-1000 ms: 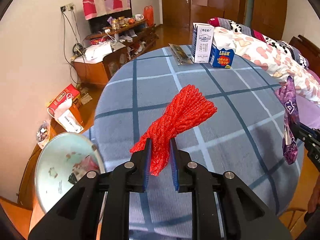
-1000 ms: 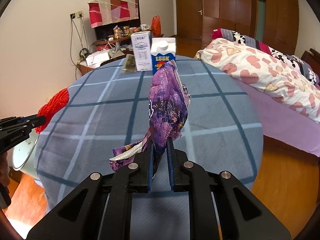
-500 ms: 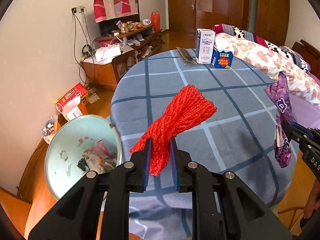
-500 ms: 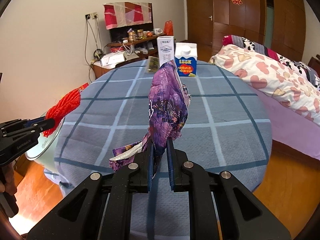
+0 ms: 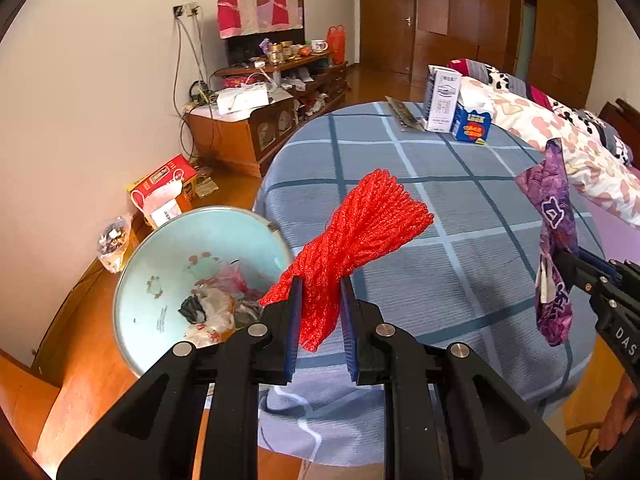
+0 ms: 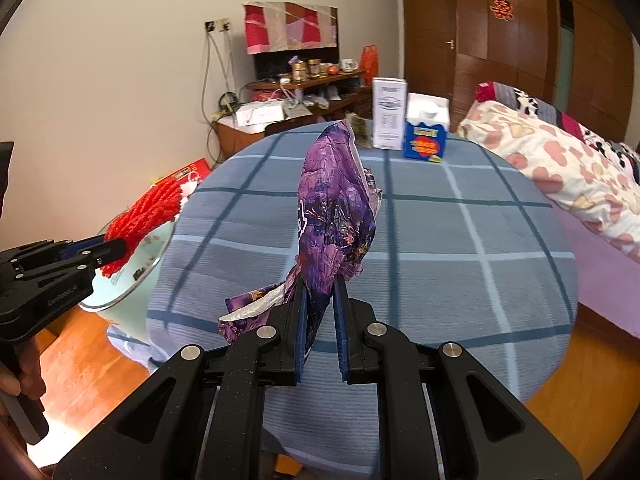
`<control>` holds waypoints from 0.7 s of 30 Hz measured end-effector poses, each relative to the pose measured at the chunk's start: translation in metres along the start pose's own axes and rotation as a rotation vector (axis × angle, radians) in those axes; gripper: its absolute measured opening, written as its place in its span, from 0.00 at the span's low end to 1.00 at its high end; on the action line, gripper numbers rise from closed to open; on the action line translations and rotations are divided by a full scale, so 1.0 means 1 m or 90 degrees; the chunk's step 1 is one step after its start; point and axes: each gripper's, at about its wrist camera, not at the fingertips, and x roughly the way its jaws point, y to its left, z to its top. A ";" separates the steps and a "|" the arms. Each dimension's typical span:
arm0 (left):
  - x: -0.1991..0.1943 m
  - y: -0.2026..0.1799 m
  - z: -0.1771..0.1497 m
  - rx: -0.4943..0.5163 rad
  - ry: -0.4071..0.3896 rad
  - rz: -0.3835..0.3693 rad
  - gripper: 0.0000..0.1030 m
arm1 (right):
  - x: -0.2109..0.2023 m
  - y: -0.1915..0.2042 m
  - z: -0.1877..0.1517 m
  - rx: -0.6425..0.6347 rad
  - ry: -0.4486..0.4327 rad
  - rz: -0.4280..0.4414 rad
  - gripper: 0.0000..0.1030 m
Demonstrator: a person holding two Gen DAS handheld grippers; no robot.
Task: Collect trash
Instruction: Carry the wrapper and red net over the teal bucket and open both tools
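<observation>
Red mesh netting, bunched into a long roll, is pinched between the pads of the left gripper, its long axis running toward one o'clock above the edge of the round table with blue checked cloth. At nine o'clock stands a pale blue waste bin holding rubbish. A crumpled purple foil wrapper is clamped upright in the right gripper. Two cartons stand at the far edge.

a round table is wearing a blue checked cloth. a white carton, a blue carton and a flat wrapper are sitting together at its far edge.
</observation>
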 end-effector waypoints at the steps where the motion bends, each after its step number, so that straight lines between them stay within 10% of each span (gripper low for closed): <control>1: 0.000 0.002 -0.001 -0.003 0.001 0.002 0.18 | 0.002 0.005 0.000 -0.004 0.001 0.006 0.13; 21: -0.006 0.063 -0.013 -0.068 -0.002 0.049 0.18 | 0.020 0.077 0.007 -0.068 0.014 0.079 0.13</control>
